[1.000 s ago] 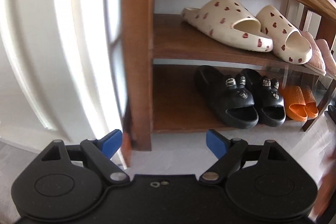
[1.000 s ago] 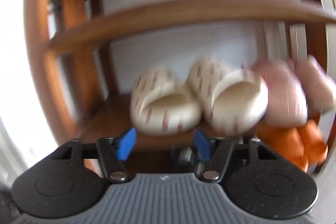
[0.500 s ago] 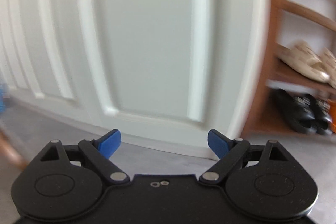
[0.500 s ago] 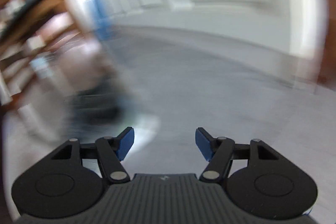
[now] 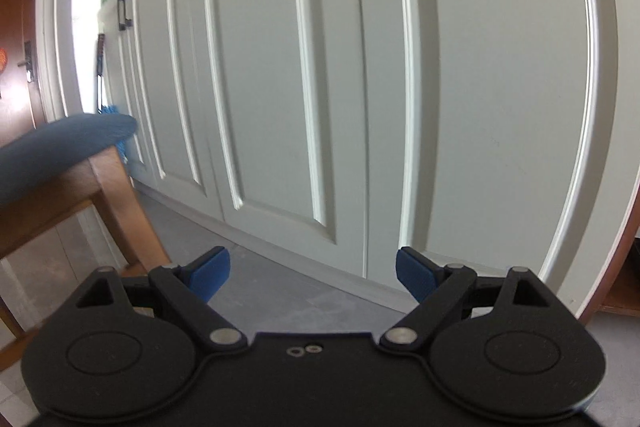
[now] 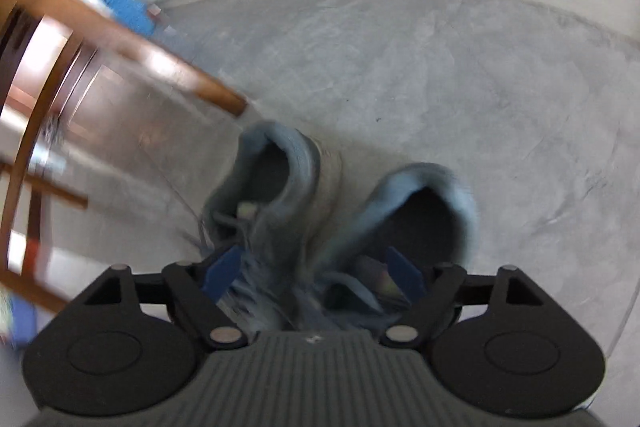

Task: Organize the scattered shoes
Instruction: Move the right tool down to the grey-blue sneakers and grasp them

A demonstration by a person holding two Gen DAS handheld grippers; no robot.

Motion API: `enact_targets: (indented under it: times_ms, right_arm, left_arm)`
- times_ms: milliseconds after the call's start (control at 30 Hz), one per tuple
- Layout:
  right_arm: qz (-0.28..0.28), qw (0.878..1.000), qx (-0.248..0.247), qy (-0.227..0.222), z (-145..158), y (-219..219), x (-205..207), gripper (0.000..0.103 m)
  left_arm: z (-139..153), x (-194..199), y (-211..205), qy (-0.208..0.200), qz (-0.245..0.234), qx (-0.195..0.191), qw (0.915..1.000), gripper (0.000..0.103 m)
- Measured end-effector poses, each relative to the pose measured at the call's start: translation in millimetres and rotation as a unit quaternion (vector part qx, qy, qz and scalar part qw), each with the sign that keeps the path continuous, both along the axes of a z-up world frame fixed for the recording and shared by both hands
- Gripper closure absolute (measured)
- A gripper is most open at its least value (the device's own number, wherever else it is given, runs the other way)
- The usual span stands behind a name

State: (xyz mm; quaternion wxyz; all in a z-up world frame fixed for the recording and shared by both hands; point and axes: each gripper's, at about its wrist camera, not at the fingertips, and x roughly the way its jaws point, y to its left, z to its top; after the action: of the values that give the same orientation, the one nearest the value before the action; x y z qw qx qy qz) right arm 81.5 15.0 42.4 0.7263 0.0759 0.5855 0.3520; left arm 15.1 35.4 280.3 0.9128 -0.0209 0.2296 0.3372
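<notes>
Left gripper (image 5: 312, 269): held level and low, jaws spread wide, blue fingertips (image 5: 212, 267) well apart, nothing between them. Right gripper (image 6: 310, 273): tilted steeply downward toward the floor, jaws likewise spread wide, blue fingertips (image 6: 404, 273) apart and gripping nothing.

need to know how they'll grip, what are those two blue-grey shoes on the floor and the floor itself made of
Shoes: probably soft fabric or suede-like uppers, matte blue-grey, with padded collars and laces on the left one; motion blur leaves the exact material open. Floor: hard, smooth grey surface with mottled streaks, likely tile or polished concrete. The right gripper hangs open just above them.
</notes>
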Motion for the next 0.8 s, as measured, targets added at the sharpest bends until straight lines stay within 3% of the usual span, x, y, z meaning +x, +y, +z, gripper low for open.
enact_targets:
  times_ms: [100,200,267,333,367,433,600,800]
  right_arm:
    - [-0.059,0.997,-0.028,0.032,-19.9,25.9,10.1,0.015]
    - [-0.046,0.994,-0.091,0.038,-35.6,49.8,15.4,0.015]
    - [-0.031,0.995,-0.098,0.017,-32.1,48.8,10.7,0.016]
    - [0.001,0.996,-0.089,-0.013,-29.5,41.7,8.4,0.035]
    - [0.018,0.996,-0.084,-0.028,-28.3,37.8,7.6,0.065]
    - [0.092,0.989,-0.072,-0.091,-19.9,23.3,7.3,0.064]
    - [0.098,0.981,-0.119,-0.115,-10.9,-53.2,45.0,0.064]
    - [0.098,0.970,-0.178,-0.136,-0.5,-148.5,92.7,0.064]
  left_arm:
    - [3.0,-8.2,3.1,-0.005,0.008,0.001,1.0000,0.012]
    - [4.8,-11.6,5.8,-0.011,0.017,0.002,0.9998,0.012]
    - [5.4,-18.6,10.1,-0.016,0.020,-0.002,0.9997,0.012]
    - [5.8,-19.2,11.1,-0.020,0.017,-0.011,0.9996,0.012]
    - [5.8,-16.8,9.9,-0.022,0.011,-0.016,0.9996,0.012]
    - [4.8,-12.2,4.7,-0.026,0.002,-0.015,0.9995,0.012]
    - [-5.7,7.6,-7.1,-0.021,-0.034,-0.031,0.9987,0.012]
    - [-38.2,57.5,-55.3,0.023,-0.128,-0.057,0.9898,0.012]
